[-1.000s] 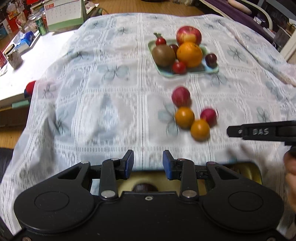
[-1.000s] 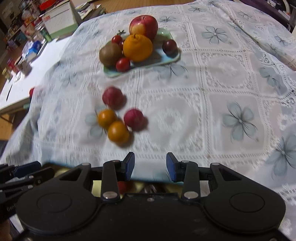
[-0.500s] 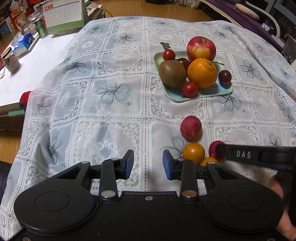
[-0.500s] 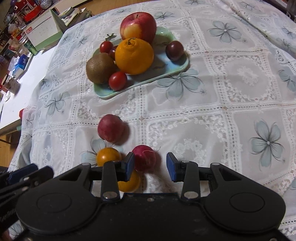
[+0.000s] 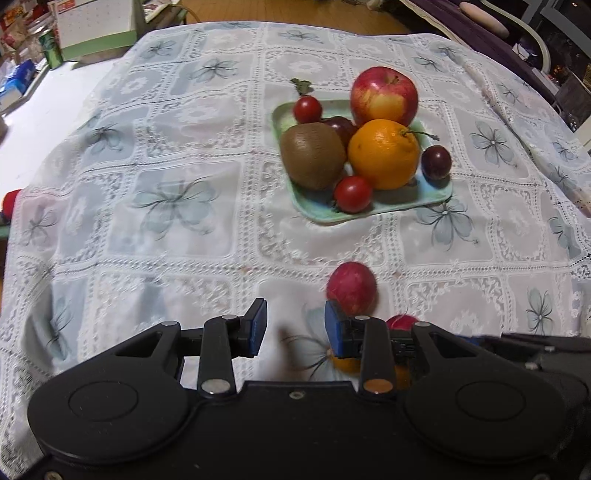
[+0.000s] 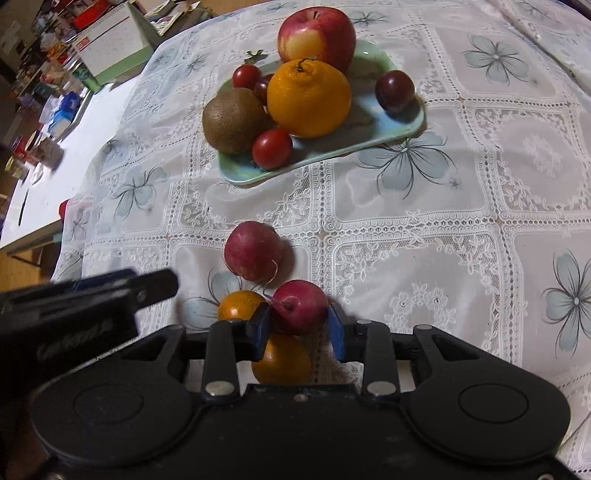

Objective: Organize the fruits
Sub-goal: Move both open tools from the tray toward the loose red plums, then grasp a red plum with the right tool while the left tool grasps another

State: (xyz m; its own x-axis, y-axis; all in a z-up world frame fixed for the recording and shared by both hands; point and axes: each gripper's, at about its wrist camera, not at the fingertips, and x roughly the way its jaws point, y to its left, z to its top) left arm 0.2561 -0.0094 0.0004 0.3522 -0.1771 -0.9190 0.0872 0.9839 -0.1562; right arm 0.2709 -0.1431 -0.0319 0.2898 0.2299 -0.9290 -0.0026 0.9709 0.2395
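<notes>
Moved in low over the loose fruit since a second ago, both grippers closer to the cloth. Right gripper [image 6: 298, 328] now set around the nearer red fruit [image 6: 300, 306], blue fingers [image 6: 261, 325] on either side, gap narrowed to about the fruit's width; whether actually pinching cannot be told. Just behind and left, the second red fruit [image 6: 253, 250]; two small oranges, one [image 6: 238, 305] beside the left finger, the other [image 6: 281, 359] under the jaws and partly hidden. Left gripper [image 5: 294, 326] held apart and empty over bare tablecloth [image 5: 177, 236], right finger just in front of the farther red fruit [image 5: 351, 288]. Pale green tray [image 6: 402, 122] well beyond, already crowded with apple [image 6: 316, 35], big orange [image 6: 308, 98], kiwi [image 6: 232, 120] and small red and dark fruits. Step in hand, by the look of it: picking the loose red fruit for the tray. Next: firm but gentle close, straight lift clear of the oranges, then a carry to the free corner near the tray's front right.
</notes>
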